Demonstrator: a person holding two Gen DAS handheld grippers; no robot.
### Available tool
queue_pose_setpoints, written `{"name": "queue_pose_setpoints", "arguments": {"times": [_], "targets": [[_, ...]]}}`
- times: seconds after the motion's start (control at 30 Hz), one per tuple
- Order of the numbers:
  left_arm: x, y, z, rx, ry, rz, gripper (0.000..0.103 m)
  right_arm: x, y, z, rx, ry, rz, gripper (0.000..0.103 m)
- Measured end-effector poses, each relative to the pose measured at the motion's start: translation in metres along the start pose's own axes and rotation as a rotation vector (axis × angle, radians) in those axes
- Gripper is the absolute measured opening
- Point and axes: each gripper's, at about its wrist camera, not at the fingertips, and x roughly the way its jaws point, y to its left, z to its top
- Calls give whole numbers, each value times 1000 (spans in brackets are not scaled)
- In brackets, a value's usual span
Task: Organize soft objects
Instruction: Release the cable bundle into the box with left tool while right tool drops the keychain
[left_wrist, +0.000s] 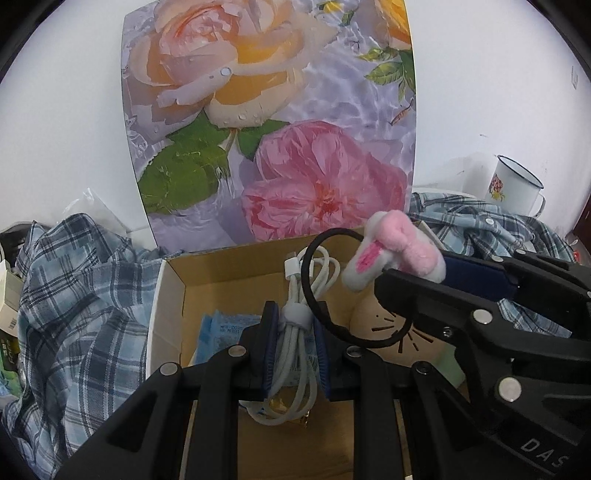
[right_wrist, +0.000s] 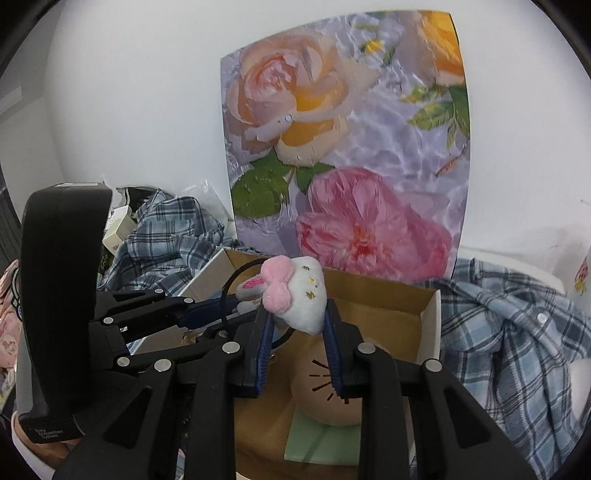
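My left gripper (left_wrist: 294, 325) is shut on a coiled white charging cable (left_wrist: 295, 345) and holds it over the open cardboard box (left_wrist: 173, 295). My right gripper (right_wrist: 297, 323) is shut on a white plush bunny hair tie (right_wrist: 303, 295) with a pink bow; its black elastic loop (left_wrist: 321, 295) hangs around the cable. The bunny also shows in the left wrist view (left_wrist: 397, 254), to the right of the cable. Both grippers hover over the box, close together.
In the box lie a tan round plush (right_wrist: 325, 398) with black whisker marks, a blue packet (left_wrist: 218, 328) and a green sheet (right_wrist: 317, 439). Plaid shirts (left_wrist: 74, 314) (right_wrist: 517, 350) flank the box. A floral board (left_wrist: 273, 122) stands behind. An enamel mug (left_wrist: 513, 188) sits far right.
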Motion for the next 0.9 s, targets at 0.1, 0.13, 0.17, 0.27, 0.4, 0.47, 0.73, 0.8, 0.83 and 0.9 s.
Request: {"name": "queue_pose_setpoints", "arguments": {"times": [0.1,0.13,0.17,0.27,0.4,0.47,0.73,0.8,0.83,0.9], "targets": [[1,-1,-1,1,3,-5,21,2,-1,-1,9,10,1,25],[1,0,-1,1,3,-7,21,2,-1,-1,8,12,-3,25],[0,0,-1,2,-1,-6,21,3,0,-1,5,12,-5,25],[-3,-1,2,0,-12,-8,21,2,0,-1,8,2,-9,25],[-11,-1,5,-9,-31,-33,21,-3,1,2,12,-18,-34,44],[-16,-2,8,-9,-44,-39,21,-9,1,4,22,-38,-32,74],[-34,3,16,-39,-104,-33,103,-29,1,14,27,-101,-40,96],[-38,3,18,-34,-108,-9,103,-33,1,14,29,-110,-47,98],[-40,3,19,-31,-112,-5,103,-36,1,15,29,-115,-47,99],[-45,2,21,-27,-119,3,103,-42,1,17,31,-128,-47,101]]}}
